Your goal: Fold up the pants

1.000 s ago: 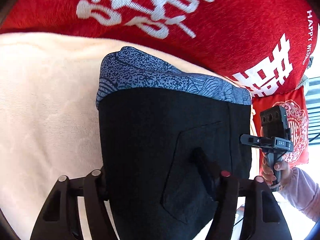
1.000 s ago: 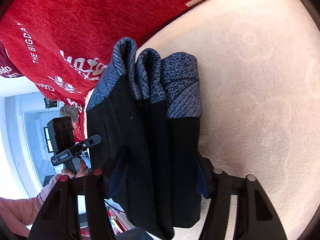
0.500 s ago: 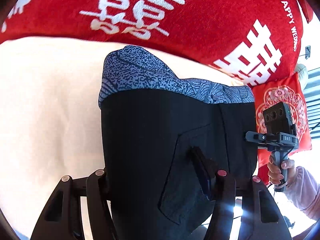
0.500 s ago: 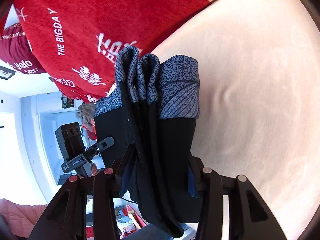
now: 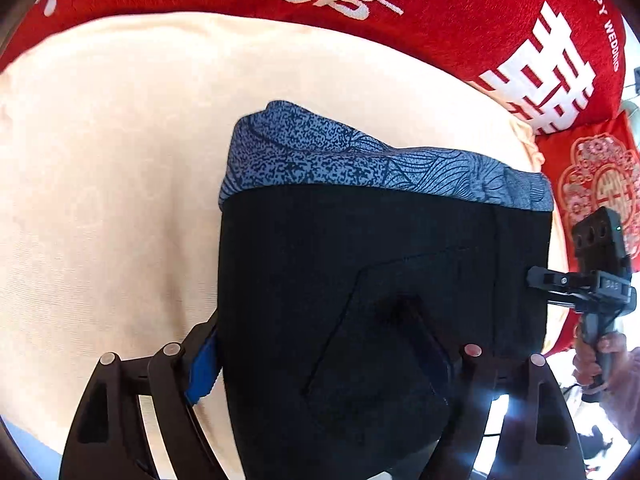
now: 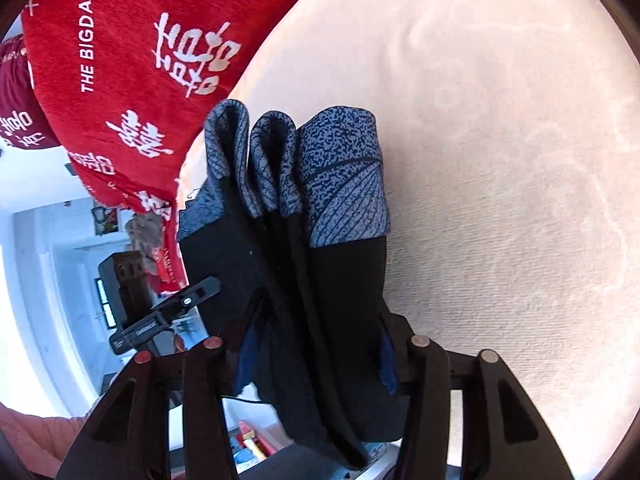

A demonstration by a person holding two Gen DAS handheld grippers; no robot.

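Observation:
The pants (image 5: 360,280) are black with a blue patterned waistband (image 5: 360,164), folded into a thick bundle of several layers (image 6: 304,248). Both grippers hold the bundle above the cream bed cover. My left gripper (image 5: 320,356) is shut on the bundle's near edge, with the back pocket facing the camera. My right gripper (image 6: 316,356) is shut on the stacked layers from the other side. The right gripper shows in the left wrist view (image 5: 592,280), and the left gripper shows in the right wrist view (image 6: 160,312).
A cream cover (image 5: 100,160) spreads under the pants; it also shows in the right wrist view (image 6: 500,160). A red blanket with white characters (image 5: 400,8) lies along the far side. A red patterned cushion (image 5: 600,176) sits at the right. A white room (image 6: 52,280) lies beyond the bed edge.
Both grippers have carried the folded pants back toward the near side of the cream cover, away from the red blanket. Both grips are unchanged.

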